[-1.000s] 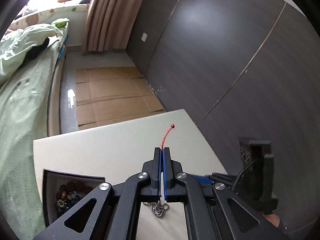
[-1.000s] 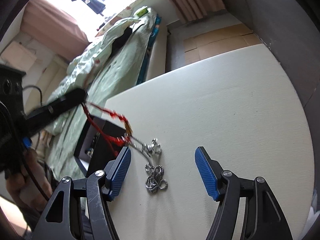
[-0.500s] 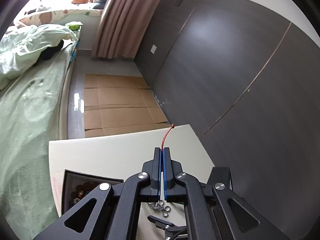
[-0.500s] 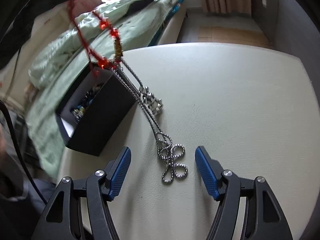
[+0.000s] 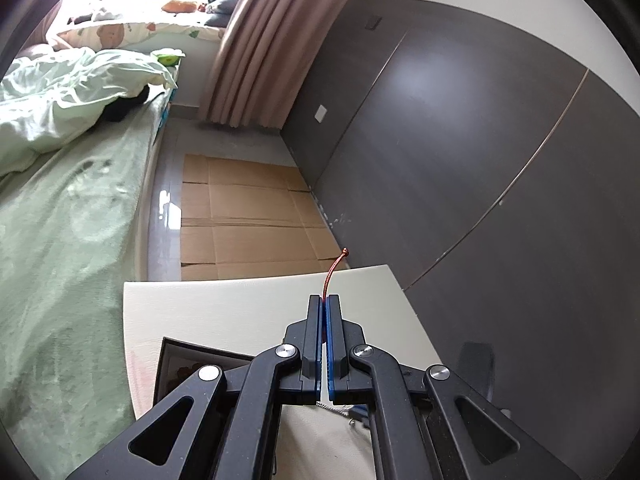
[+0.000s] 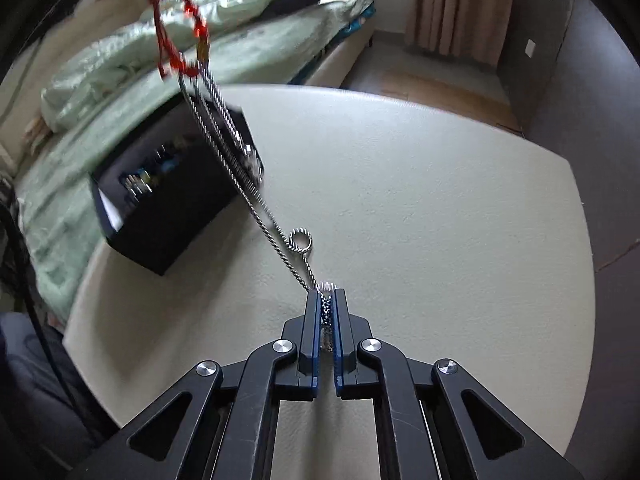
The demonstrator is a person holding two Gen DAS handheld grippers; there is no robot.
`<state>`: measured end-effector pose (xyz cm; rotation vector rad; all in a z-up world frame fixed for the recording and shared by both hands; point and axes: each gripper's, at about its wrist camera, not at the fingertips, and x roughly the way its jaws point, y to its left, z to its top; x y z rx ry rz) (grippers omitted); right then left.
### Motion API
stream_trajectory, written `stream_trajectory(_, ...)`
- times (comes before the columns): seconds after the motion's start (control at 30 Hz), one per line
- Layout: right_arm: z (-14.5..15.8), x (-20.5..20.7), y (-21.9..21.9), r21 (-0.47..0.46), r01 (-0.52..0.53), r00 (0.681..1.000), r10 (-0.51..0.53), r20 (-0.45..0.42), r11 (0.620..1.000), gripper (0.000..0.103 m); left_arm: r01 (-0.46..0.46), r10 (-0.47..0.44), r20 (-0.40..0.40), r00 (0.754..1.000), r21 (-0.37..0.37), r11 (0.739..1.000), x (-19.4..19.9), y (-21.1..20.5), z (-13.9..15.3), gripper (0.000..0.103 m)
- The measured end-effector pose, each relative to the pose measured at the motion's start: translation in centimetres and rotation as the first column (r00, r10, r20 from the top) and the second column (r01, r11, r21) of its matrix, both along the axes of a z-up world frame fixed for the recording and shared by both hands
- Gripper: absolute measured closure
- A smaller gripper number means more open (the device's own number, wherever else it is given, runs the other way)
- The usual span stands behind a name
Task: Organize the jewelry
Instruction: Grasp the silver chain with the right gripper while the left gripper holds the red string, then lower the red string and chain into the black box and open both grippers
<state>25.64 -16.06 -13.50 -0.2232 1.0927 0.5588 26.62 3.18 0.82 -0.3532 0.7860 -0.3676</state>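
Note:
My left gripper (image 5: 324,300) is shut on a red cord bracelet (image 5: 332,270), held high above the table; its knotted end sticks out past the fingertips. In the right wrist view the red bracelet (image 6: 176,46) hangs at upper left, tangled with a silver chain (image 6: 248,196) that runs taut down to my right gripper (image 6: 327,294). The right gripper is shut on the chain's lower end, close to the white table (image 6: 420,200). A black jewelry box (image 6: 160,200) with small pieces inside stands at the table's left.
A bed with green bedding (image 5: 60,220) runs along the left of the table. Flattened cardboard (image 5: 248,216) lies on the floor beyond. A dark panelled wall (image 5: 480,140) stands to the right. The box corner (image 5: 180,360) shows under the left gripper.
My right gripper has closed on the silver chain, which was lying looped on the table between open fingers. My left gripper has lifted higher with the red bracelet, pulling the chain taut.

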Motion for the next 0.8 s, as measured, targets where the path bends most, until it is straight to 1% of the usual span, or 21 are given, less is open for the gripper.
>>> stream_trajectory(0.1,2.1,-0.3,-0.6,0.075,0.025,0.999,-0.027,0.031,0.997,0.097,0.004,-0.004,0.011,1.000,-0.015,1.000,-0.7,0.0,0.9,0.103)
stream_trajectory(0.17,3.7,-0.6,-1.0,0.099,0.029,0.997,-0.035,0.063,0.995,0.097,0.009,-0.008,0.031,0.999,-0.023,1.000,-1.2,-0.2,2.0,0.103)
stream_trajectory(0.3,6.5,-1.2,-1.4,0.179,0.029,0.994,-0.046,0.094,0.983,0.097,0.015,-0.013,0.067,0.998,-0.030,0.999,-2.1,-0.5,4.1,0.103)
stream_trajectory(0.53,11.0,-1.7,-0.9,0.272,0.004,0.987,-0.047,0.152,0.962,0.097,-0.012,0.012,0.104,0.995,0.004,1.000,-3.7,0.3,6.8,0.103)
stream_trajectory(0.67,14.3,-2.1,0.2,0.322,-0.023,0.980,-0.043,0.195,0.947,0.097,-0.045,0.043,0.128,0.991,0.014,0.999,-4.5,1.8,8.4,0.103)
stream_trajectory(0.8,17.9,-2.6,1.5,0.357,-0.073,0.968,-0.021,0.251,0.931,0.097,-0.066,0.061,0.150,0.987,0.033,0.997,-5.3,2.7,9.9,0.103)
